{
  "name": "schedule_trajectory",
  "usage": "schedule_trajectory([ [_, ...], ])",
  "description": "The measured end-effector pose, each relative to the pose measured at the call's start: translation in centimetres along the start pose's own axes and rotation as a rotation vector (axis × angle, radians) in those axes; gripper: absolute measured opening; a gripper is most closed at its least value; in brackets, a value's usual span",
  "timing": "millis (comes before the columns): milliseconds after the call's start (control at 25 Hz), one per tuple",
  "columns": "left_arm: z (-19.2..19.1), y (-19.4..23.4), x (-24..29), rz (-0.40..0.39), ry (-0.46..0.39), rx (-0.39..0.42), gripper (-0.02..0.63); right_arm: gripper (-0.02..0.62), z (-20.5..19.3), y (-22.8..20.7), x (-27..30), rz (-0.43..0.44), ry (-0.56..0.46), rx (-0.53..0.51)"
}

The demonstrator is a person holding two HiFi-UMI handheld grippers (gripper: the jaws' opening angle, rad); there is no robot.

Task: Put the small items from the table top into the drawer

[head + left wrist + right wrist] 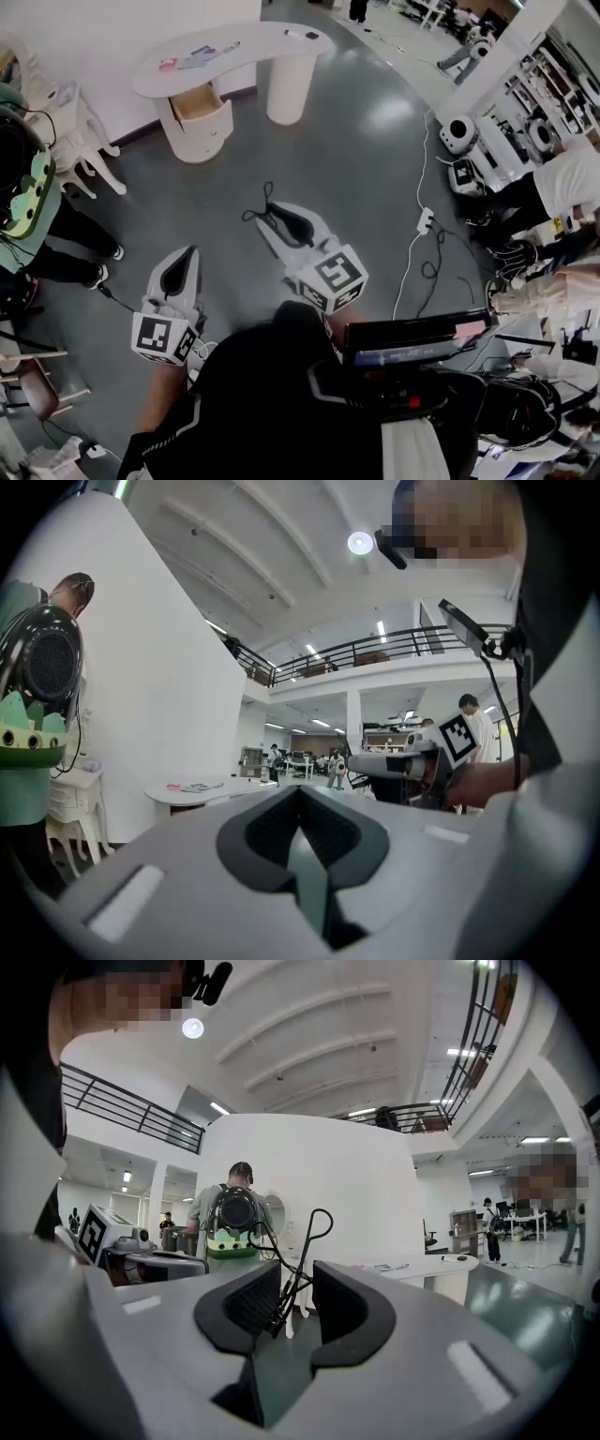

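A white curved table stands far ahead on the grey floor, its wooden drawer pulled open. Small items lie on its top, and a dark one sits near its right end. My right gripper is held in the air, shut on a black eyelash curler whose loops stick out past the jaws. In the right gripper view the eyelash curler stands up between the pads. My left gripper hangs lower left, jaws together and nothing in them.
A person with a green backpack stands at the left beside white chairs. A power strip and cables trail over the floor at the right. White robots and another person are at the far right.
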State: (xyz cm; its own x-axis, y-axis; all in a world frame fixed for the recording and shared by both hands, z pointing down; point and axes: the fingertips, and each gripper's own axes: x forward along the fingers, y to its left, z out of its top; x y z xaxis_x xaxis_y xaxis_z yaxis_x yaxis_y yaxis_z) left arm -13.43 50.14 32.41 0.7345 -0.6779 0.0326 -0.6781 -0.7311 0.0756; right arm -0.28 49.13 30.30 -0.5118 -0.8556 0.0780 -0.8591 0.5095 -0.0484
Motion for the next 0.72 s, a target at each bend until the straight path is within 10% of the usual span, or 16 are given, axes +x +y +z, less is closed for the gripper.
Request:
schedule_trajectory([
  [720, -0.2, 5.8, 12.0, 0.099, 0.026, -0.039, 0.0, 0.109, 0.0, -9.3, 9.6, 0.139, -0.009, 0.007],
])
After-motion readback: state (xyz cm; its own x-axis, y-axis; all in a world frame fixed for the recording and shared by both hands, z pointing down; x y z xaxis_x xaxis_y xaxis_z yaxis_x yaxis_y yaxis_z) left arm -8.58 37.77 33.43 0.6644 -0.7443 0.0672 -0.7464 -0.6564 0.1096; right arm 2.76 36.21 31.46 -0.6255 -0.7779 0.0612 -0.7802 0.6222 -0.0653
